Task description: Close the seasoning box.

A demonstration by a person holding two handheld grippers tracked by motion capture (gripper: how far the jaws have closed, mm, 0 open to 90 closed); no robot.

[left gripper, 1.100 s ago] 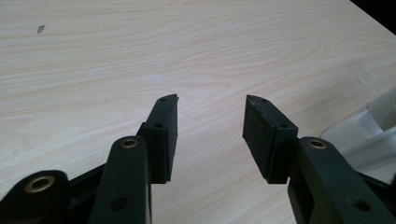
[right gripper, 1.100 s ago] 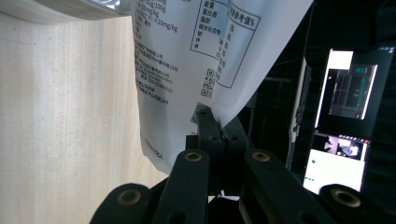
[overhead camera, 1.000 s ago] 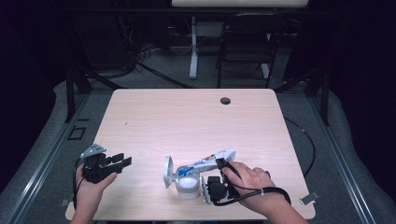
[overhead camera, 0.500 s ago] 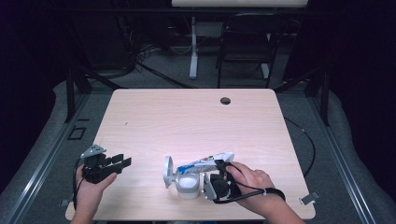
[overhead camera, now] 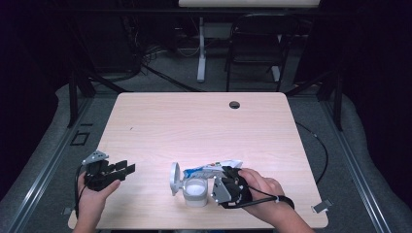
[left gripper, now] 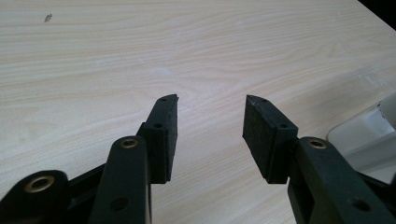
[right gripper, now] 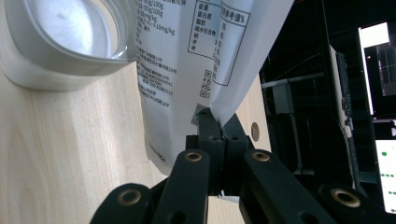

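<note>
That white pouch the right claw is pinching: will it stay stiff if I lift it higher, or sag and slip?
Probably floppy: the pouch is thin printed film that creases where the right claw pinches its edge. It looks glossy, so it may slip. Its far end hangs over the open jar, so it could sag or spill.

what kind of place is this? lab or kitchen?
Probably a lab or recording room, not a kitchen: a bare wooden table inside a black metal frame, cables on the floor, and a lit screen beyond it.

Left claw (left gripper: 211, 122) gapes empty over wooden table (left gripper: 140, 60).
</note>
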